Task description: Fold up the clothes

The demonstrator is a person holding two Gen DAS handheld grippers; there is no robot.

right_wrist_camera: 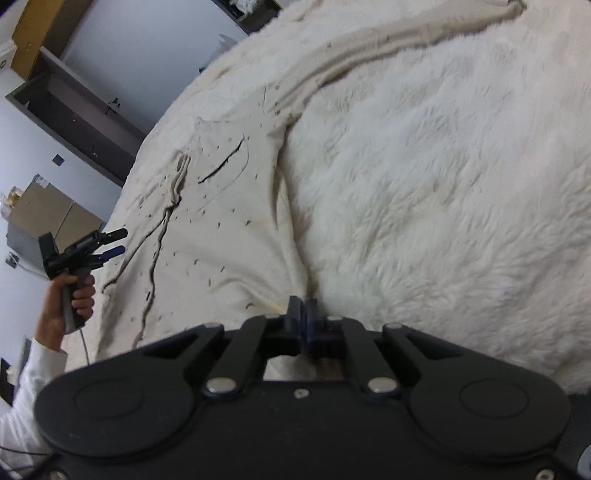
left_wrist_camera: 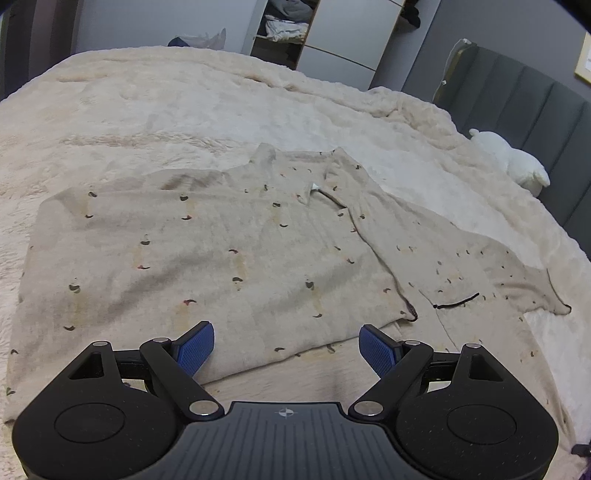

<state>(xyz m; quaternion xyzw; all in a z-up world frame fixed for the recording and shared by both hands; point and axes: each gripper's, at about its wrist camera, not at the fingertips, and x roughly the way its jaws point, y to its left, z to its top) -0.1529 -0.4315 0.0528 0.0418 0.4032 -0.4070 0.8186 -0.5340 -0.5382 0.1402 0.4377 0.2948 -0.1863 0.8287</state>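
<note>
A beige patterned garment (left_wrist_camera: pixel 229 243) lay spread on a fluffy cream blanket (left_wrist_camera: pixel 147 103), just ahead of the left gripper (left_wrist_camera: pixel 286 349), whose blue pads (left_wrist_camera: pixel 194 349) stood wide apart with nothing between them. The right gripper (right_wrist_camera: pixel 303 314) was clamped tight on a gathered edge of the garment at its fingertips.

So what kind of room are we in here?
Most likely a bedroom: a bed under a fluffy cream blanket, a grey padded headboard, and an open wardrobe with clothes on its shelves.
</note>
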